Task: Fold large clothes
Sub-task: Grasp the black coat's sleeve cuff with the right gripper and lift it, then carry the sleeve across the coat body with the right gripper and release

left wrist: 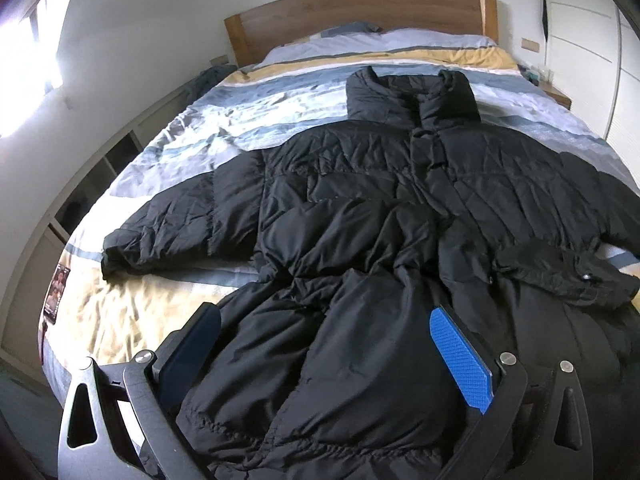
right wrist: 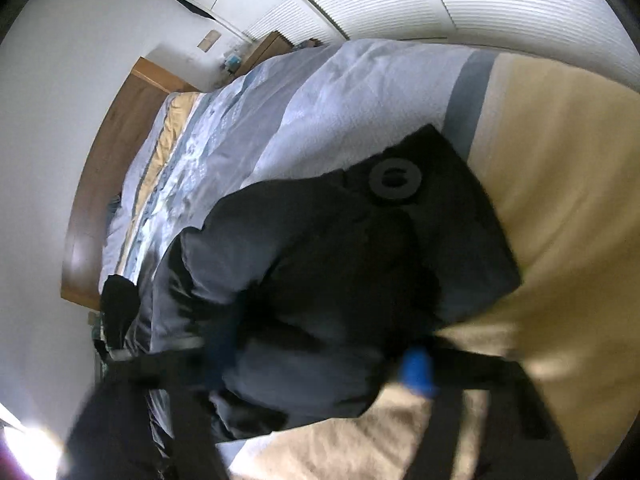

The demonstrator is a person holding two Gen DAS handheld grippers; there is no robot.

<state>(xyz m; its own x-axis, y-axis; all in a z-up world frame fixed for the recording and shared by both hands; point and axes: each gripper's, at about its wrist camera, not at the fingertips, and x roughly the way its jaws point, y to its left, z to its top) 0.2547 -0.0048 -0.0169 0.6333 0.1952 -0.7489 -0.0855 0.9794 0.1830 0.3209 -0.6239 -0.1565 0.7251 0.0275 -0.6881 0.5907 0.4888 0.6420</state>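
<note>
Plainly, a black puffer jacket lies spread face-up on the bed, its collar toward the far wooden headboard and its hem bunched up at the near edge. One sleeve stretches out to the left over the striped cover; the other sleeve is folded back across the body on the right.

The left gripper sits low at the near hem with its jaws spread wide. A thick fold of the jacket rises between the fingers, and the blue pad on the right one shows bare, apart from the cloth.

In the right wrist view, which is tilted and blurred, the jacket fills the middle, lying across the pale blue and yellow stripes of the bed. A round grey patch sits on the cuff end. The right gripper has a bunch of dark jacket cloth between its fingers, with the jaws partly drawn in; the blur is too heavy to tell whether the pads press on the cloth.
</note>
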